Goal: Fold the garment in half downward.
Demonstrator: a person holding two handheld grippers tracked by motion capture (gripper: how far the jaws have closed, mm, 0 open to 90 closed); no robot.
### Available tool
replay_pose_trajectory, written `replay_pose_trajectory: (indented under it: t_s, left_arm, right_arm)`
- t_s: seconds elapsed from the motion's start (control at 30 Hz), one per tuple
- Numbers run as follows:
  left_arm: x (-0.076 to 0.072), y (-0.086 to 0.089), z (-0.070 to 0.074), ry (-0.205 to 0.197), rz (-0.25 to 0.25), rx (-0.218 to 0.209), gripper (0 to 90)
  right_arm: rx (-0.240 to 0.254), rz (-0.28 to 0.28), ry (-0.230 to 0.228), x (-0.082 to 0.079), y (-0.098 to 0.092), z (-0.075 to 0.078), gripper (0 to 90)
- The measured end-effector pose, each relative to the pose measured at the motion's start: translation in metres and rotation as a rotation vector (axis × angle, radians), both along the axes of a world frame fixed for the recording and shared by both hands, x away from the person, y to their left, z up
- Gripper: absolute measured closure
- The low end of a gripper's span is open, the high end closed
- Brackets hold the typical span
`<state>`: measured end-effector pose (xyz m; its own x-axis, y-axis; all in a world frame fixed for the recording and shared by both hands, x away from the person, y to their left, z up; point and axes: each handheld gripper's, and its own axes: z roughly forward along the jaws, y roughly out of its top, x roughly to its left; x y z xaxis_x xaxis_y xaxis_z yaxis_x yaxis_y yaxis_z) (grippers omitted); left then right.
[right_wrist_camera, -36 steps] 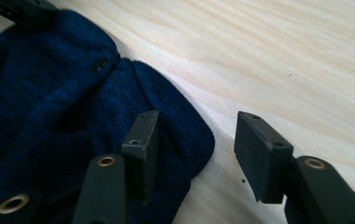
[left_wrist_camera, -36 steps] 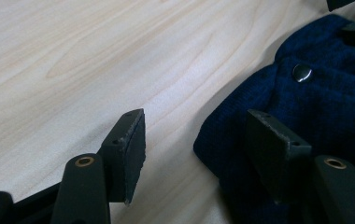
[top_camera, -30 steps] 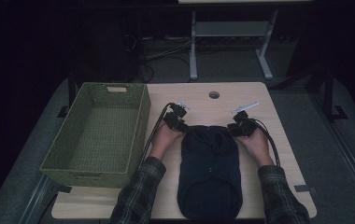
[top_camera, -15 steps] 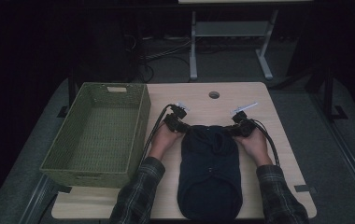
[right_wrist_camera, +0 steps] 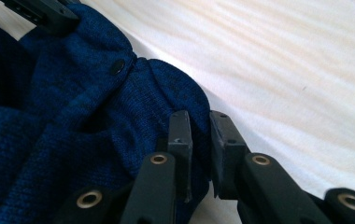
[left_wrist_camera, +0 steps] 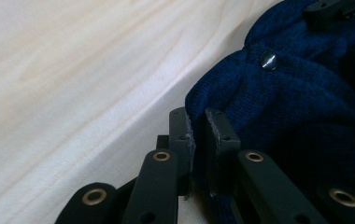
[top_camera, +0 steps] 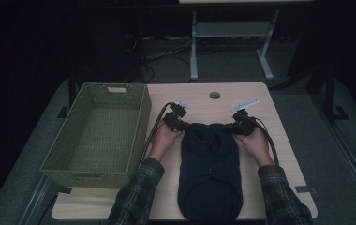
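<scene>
Two black two-jaw grippers, left (left_wrist_camera: 198, 140) and right (right_wrist_camera: 199, 140), had just closed, pinching dark-blue knitted garment (top_camera: 210, 168); round snap buttons (left_wrist_camera: 268, 60) visible.

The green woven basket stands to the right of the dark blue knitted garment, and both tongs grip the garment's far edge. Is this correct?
Not quite: the high view shows the green woven basket to the left of the dark blue knitted garment. The rest holds: the left tongs and right tongs grip its far edge.
</scene>
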<state>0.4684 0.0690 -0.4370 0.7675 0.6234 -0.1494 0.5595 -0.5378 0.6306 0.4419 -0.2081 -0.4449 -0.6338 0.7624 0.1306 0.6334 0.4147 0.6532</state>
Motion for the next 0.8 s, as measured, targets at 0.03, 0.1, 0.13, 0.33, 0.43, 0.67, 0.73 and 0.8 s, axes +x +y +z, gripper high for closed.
replay_pose_trajectory:
  t_s: [0.03,0.1,0.13,0.33,0.43,0.67,0.73,0.8]
  left_arm:
    - [-0.001,0.001,0.004,-0.007,0.002,-0.004,82.4]
    - [-0.002,0.003,0.012,-0.030,-0.001,-0.008,82.4]
    - [-0.003,0.003,0.017,-0.038,0.001,-0.011,82.4]
    - [-0.006,0.007,0.038,-0.095,0.015,-0.023,82.4]
    - [-0.007,0.011,0.049,-0.120,0.024,-0.025,82.4]
    - [-0.009,0.015,0.074,-0.170,0.045,-0.051,82.4]
    - [-0.010,0.016,0.081,-0.183,0.051,-0.053,82.4]
    - [-0.010,0.017,0.089,-0.201,0.055,-0.061,82.4]
  right_arm:
    - [0.005,0.001,-0.009,0.000,-0.001,0.003,79.9]
    - [0.024,0.000,-0.023,-0.002,-0.002,0.009,79.8]
    - [0.027,0.002,-0.033,-0.002,-0.003,0.011,79.8]
    - [0.032,0.020,-0.074,-0.003,-0.001,0.033,79.8]
    - [0.040,0.023,-0.084,-0.004,0.001,0.043,79.8]
    - [0.062,0.024,-0.137,-0.005,0.003,0.065,79.9]
    - [0.055,0.026,-0.159,-0.005,0.004,0.073,79.9]
    - [0.055,0.026,-0.182,-0.005,0.005,0.082,79.9]
